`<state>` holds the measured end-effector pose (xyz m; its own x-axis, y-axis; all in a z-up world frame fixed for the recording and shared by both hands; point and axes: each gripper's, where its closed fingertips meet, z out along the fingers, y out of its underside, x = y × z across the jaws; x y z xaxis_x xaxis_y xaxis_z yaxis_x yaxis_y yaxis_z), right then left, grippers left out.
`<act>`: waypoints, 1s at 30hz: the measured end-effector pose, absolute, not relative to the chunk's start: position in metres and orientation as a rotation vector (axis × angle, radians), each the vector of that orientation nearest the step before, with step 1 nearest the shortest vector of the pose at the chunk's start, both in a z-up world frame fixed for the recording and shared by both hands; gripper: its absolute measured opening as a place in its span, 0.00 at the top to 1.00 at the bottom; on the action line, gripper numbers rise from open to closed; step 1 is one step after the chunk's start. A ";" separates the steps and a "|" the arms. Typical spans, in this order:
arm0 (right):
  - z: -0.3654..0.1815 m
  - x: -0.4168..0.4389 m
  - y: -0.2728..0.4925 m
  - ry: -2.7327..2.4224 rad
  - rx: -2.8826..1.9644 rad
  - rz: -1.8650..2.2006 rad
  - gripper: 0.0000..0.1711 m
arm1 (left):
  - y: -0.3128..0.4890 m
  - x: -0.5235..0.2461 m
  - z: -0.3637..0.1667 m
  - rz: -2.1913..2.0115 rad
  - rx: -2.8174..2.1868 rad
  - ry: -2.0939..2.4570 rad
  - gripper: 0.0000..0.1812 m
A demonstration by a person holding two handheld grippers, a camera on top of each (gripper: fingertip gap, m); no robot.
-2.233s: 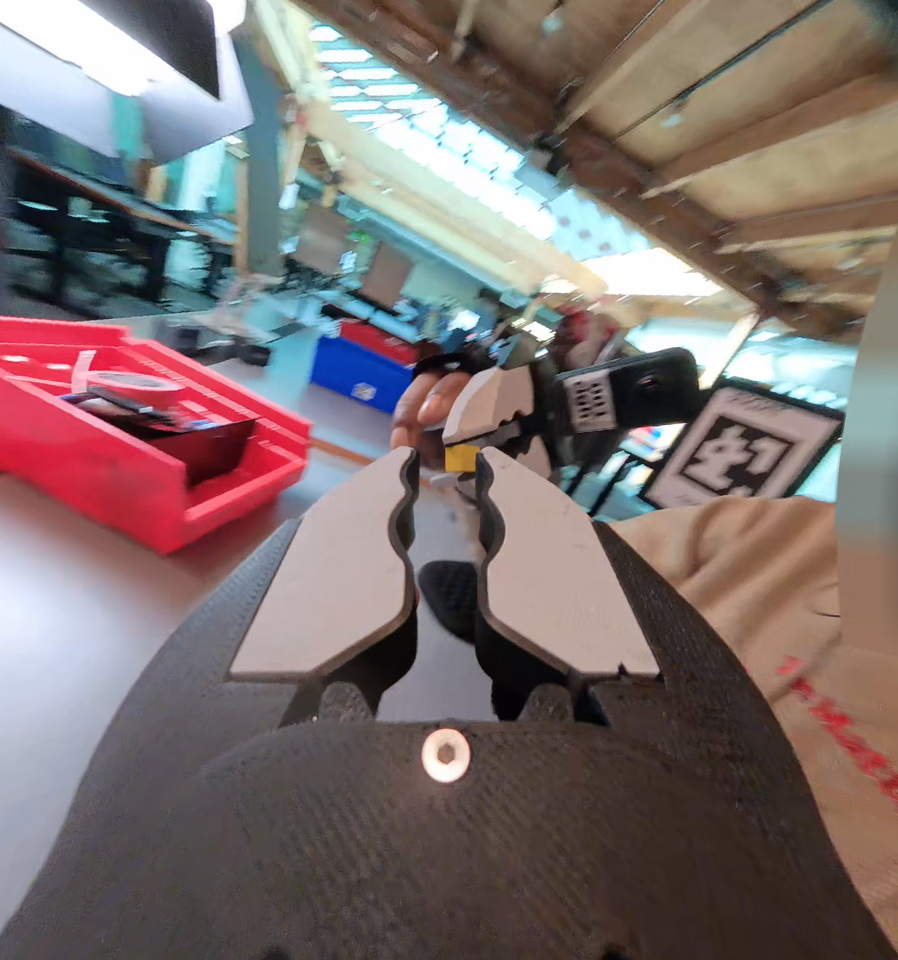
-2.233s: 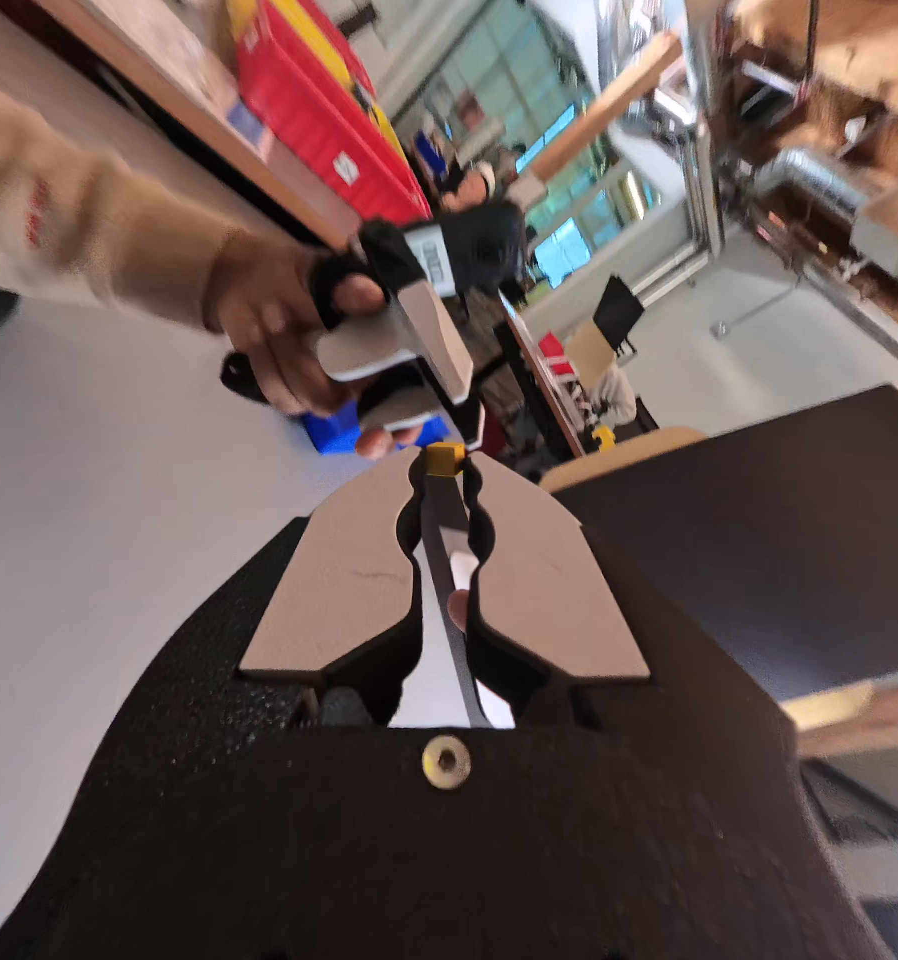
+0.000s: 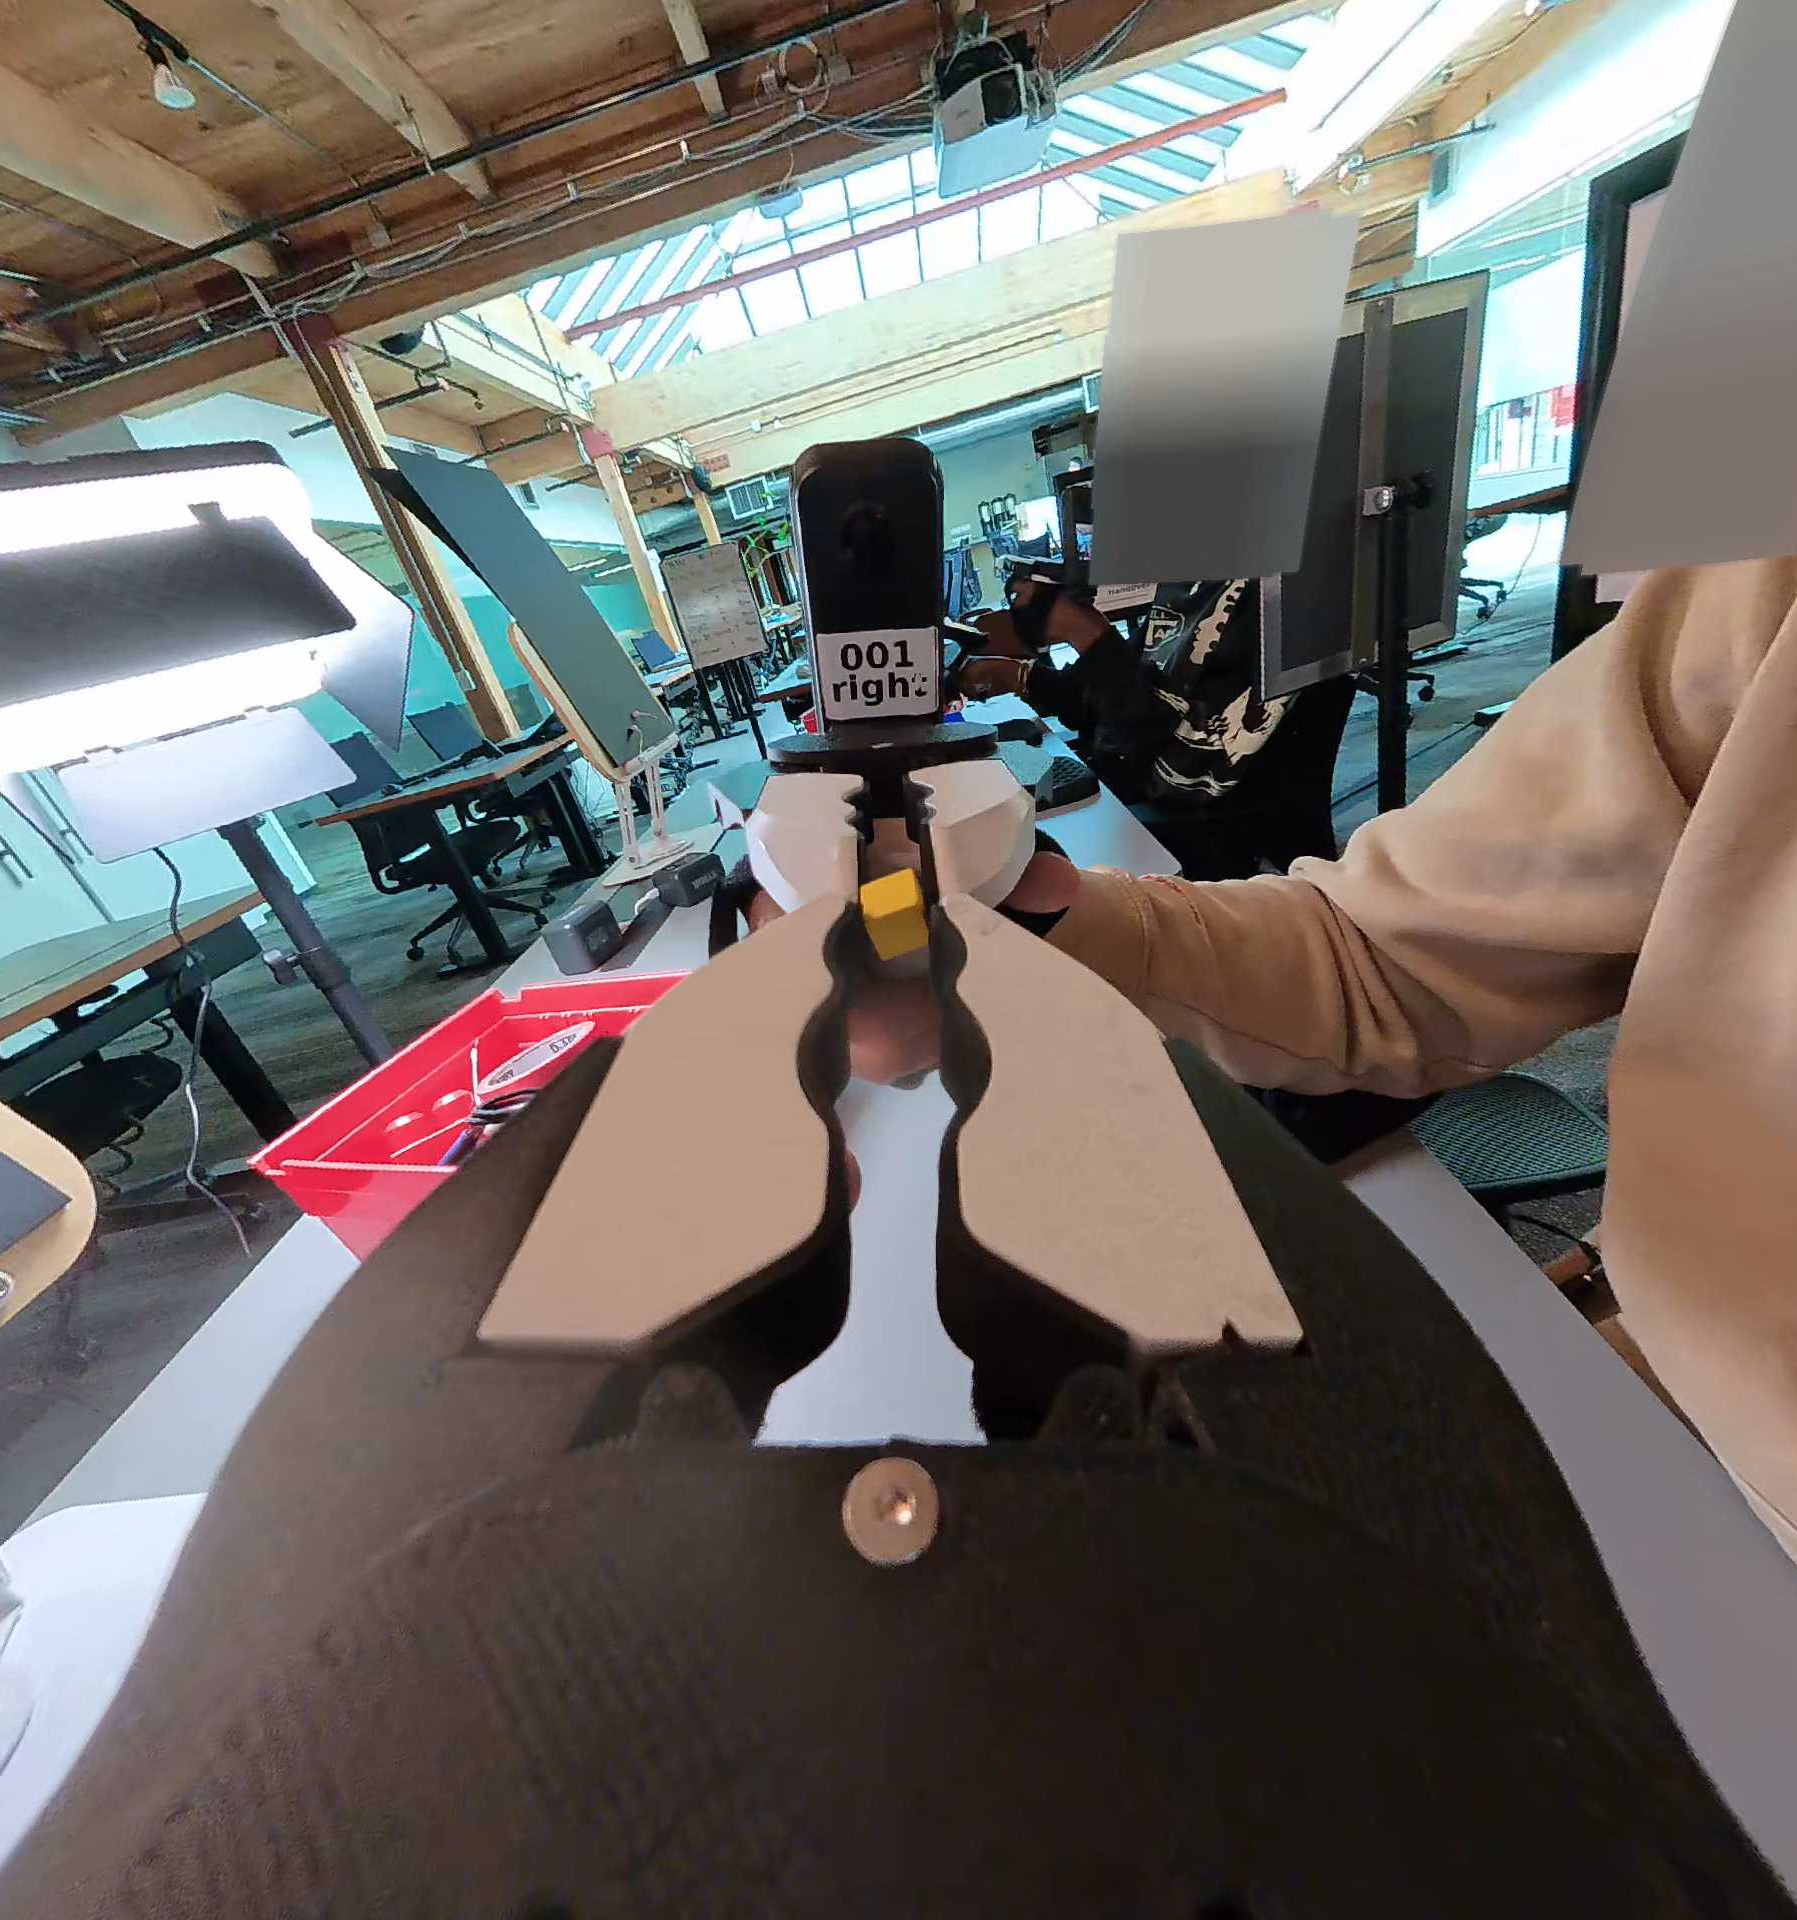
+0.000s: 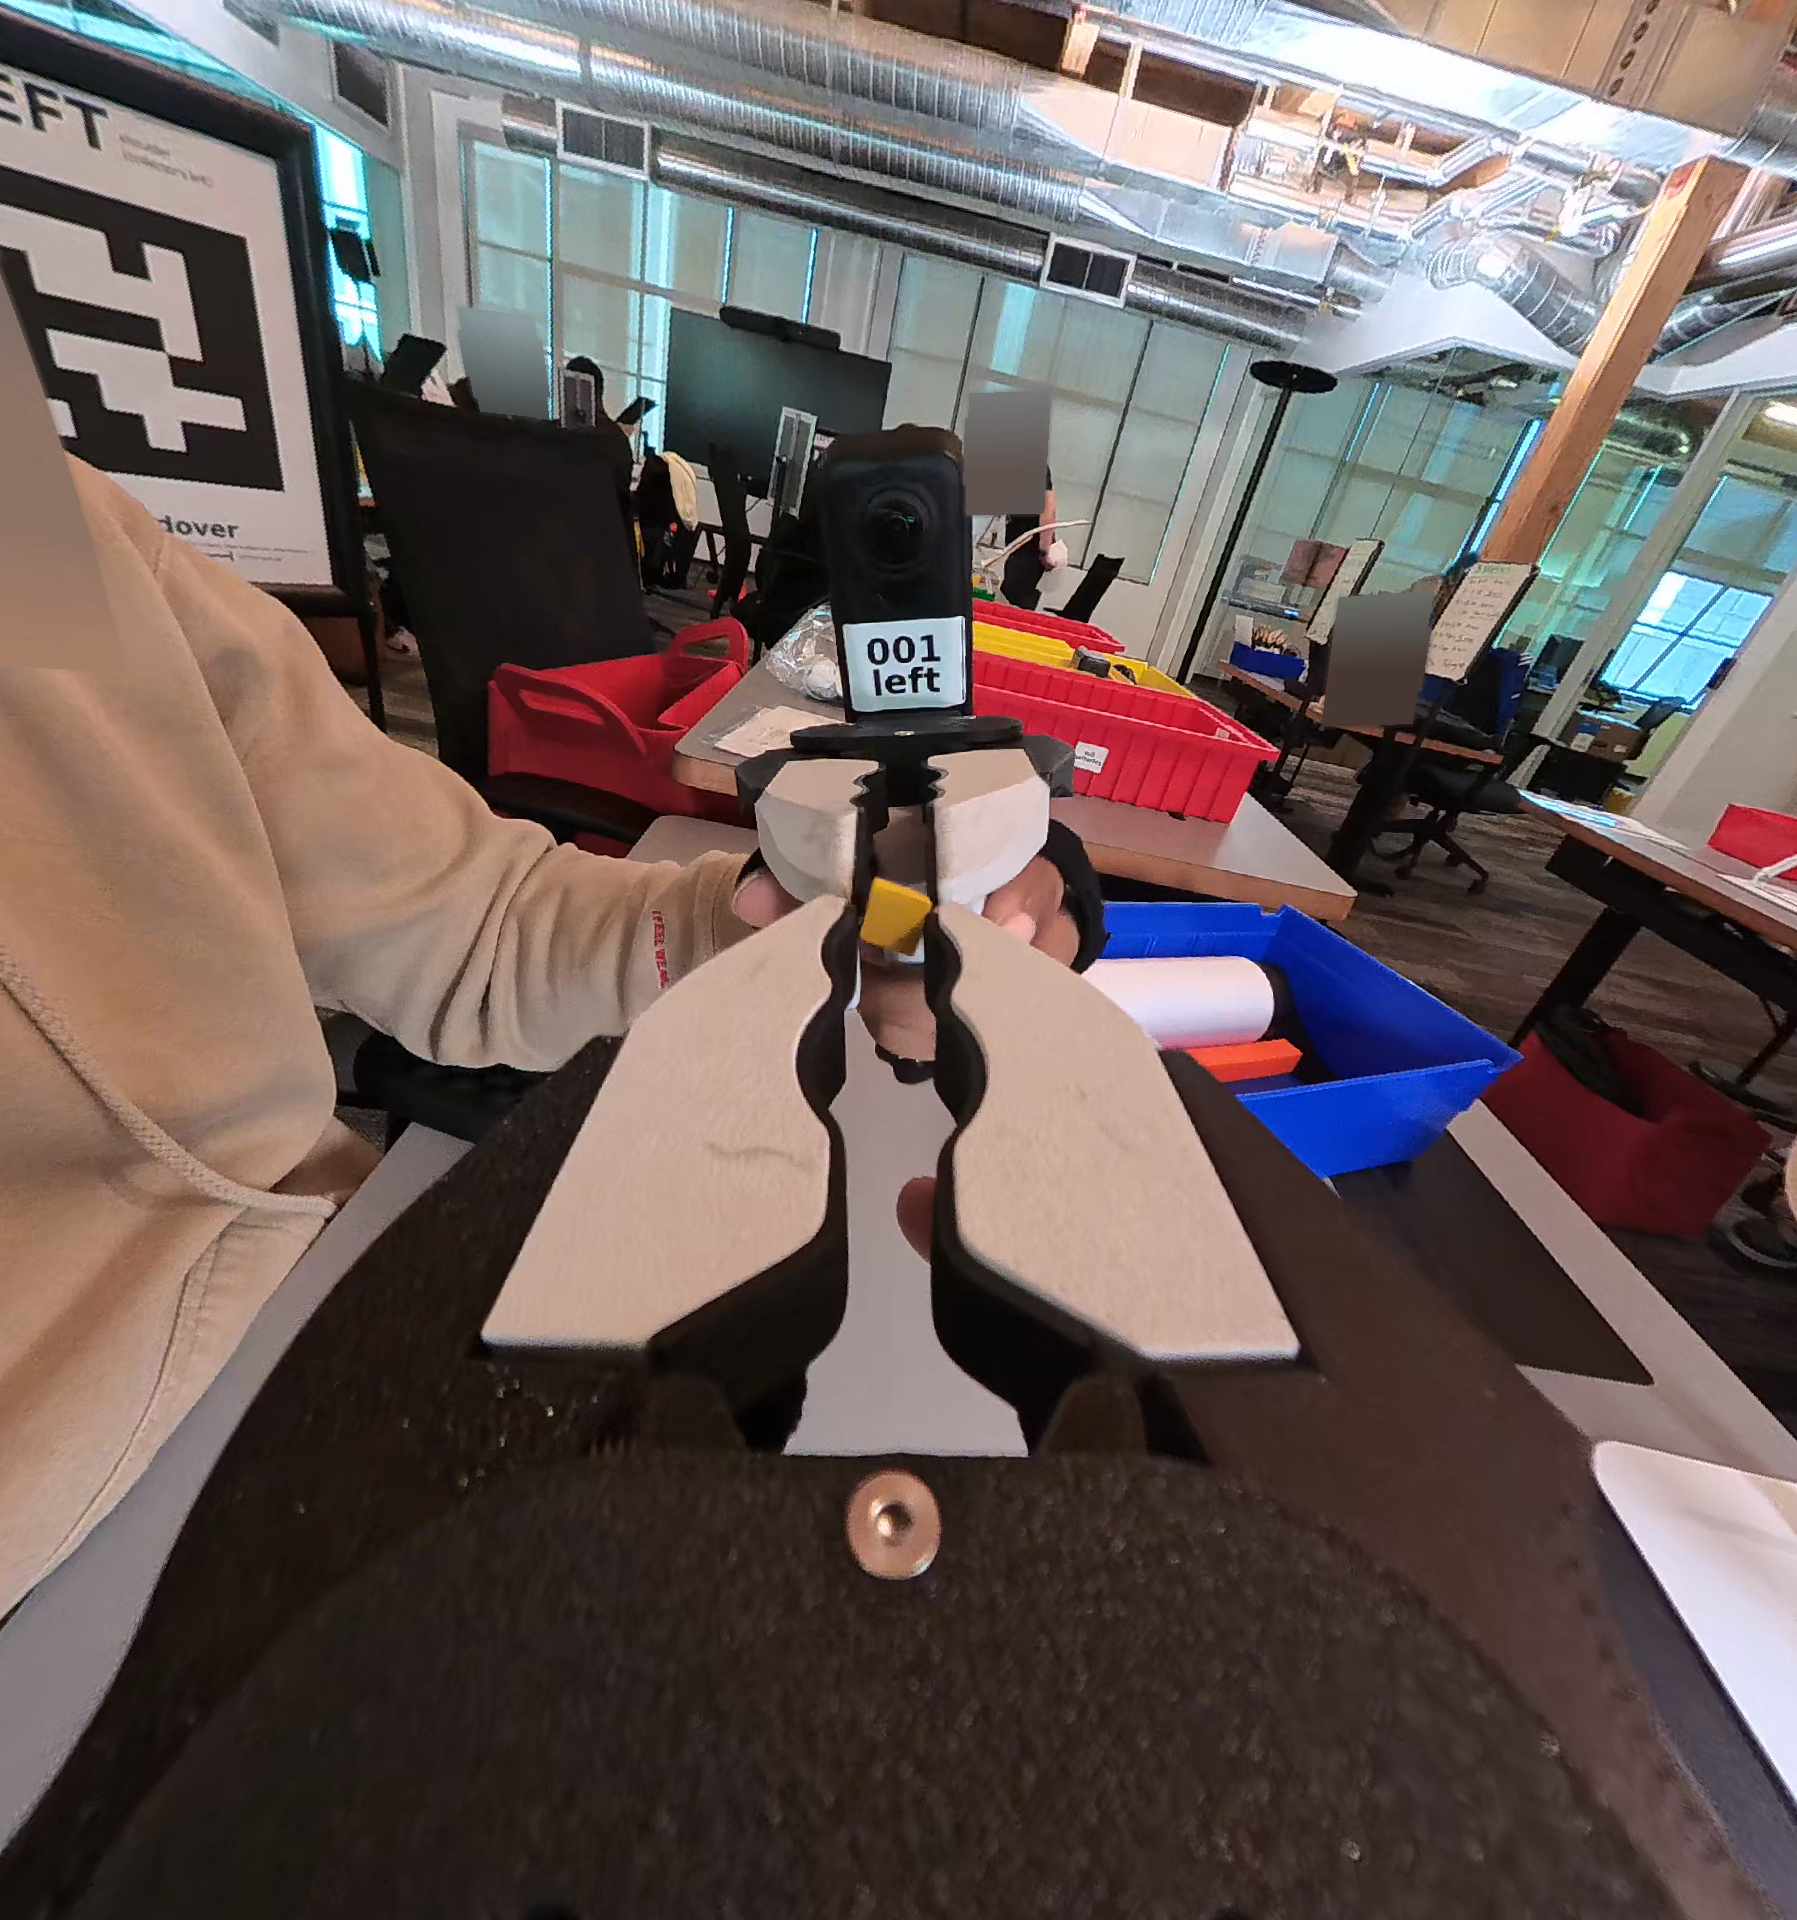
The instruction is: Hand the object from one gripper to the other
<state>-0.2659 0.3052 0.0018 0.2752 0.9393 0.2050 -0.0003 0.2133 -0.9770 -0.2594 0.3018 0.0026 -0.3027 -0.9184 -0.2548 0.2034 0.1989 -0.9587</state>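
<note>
A small yellow cube sits in the air between the tips of two grippers that face each other tip to tip. My left gripper has its jaws narrowed onto the cube's sides. The right gripper, held by a gloved hand, meets it head-on, and its black finger pads also flank the cube. In the right wrist view the cube sits tilted between my right gripper's tips, with the left gripper pressed in from the far side. Both appear shut on the cube.
A person in a beige sleeve holds both tools over a grey table. A red bin stands at the left. A blue bin holding a white roll stands at the right. Office desks and chairs lie behind.
</note>
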 end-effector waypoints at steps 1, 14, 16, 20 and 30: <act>0.001 -0.266 0.305 -1.083 -1.151 0.867 0.93 | 0.302 -0.259 0.002 -1.342 -0.740 1.419 0.93; -0.005 -0.263 0.301 -1.164 -1.150 0.741 0.93 | 0.298 -0.257 -0.004 -1.600 -0.854 1.439 0.94; -0.005 -0.262 0.302 -1.164 -1.155 0.732 0.93 | 0.299 -0.256 -0.004 -1.597 -0.870 1.437 0.94; -0.005 -0.261 0.304 -1.156 -1.165 0.722 0.93 | 0.302 -0.254 -0.004 -1.575 -0.874 1.424 0.94; 0.012 -0.253 0.324 -1.069 -1.046 0.269 0.79 | 0.328 -0.259 0.022 -1.728 -0.906 1.138 0.94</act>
<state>-0.2528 0.3241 0.0123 0.5006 0.6364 0.5868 0.2825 0.5207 -0.8057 -0.2589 0.3285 0.0218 -0.3715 -0.9216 0.1124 0.2605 -0.2197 -0.9401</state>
